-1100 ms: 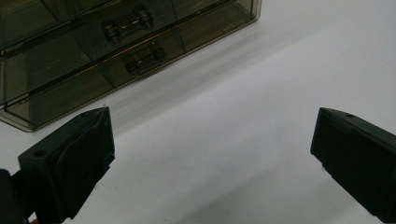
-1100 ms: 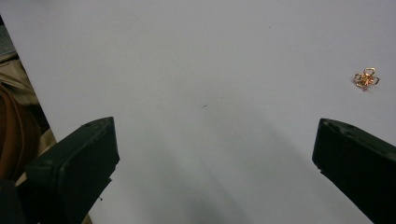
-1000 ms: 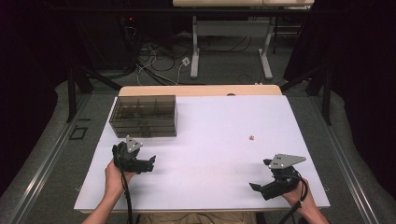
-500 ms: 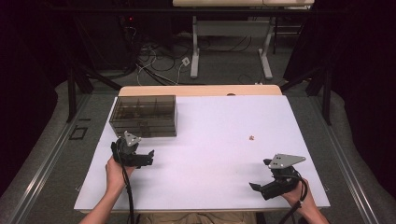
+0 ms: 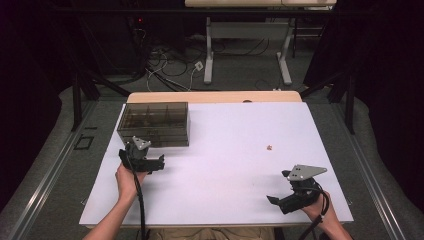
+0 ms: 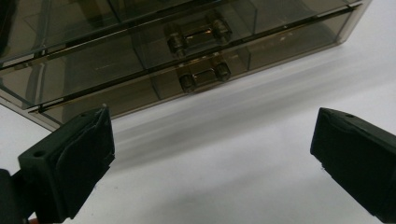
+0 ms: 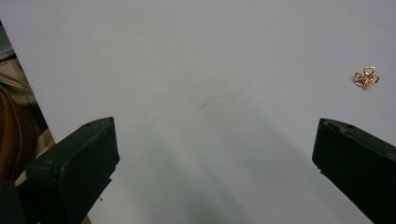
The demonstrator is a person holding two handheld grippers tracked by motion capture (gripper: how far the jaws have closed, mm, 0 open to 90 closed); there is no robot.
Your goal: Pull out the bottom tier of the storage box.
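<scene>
A smoked, see-through drawer box (image 5: 154, 123) stands at the back left of the white sheet (image 5: 225, 170). My left gripper (image 5: 159, 163) is open just in front of it, with nothing between its jaws. In the left gripper view (image 6: 210, 154) the box (image 6: 116, 60) fills the top, both drawers closed, with an upper handle (image 6: 196, 33) and a lower handle (image 6: 201, 77). My right gripper (image 5: 276, 201) rests open near the front right corner. A small copper-coloured trinket (image 5: 269, 147) lies on the sheet ahead of it, at the upper right in the right gripper view (image 7: 366, 77), beyond the open right gripper (image 7: 215, 163).
The sheet covers a wooden table whose bare edge (image 5: 215, 96) shows at the back. Behind it are the white legs of another table (image 5: 210, 50) and cables on the floor (image 5: 170, 65). Dark curtains and metal rails flank both sides.
My left gripper has moved forward, closer to the front of the drawer box. The right gripper and the trinket have stayed put.
</scene>
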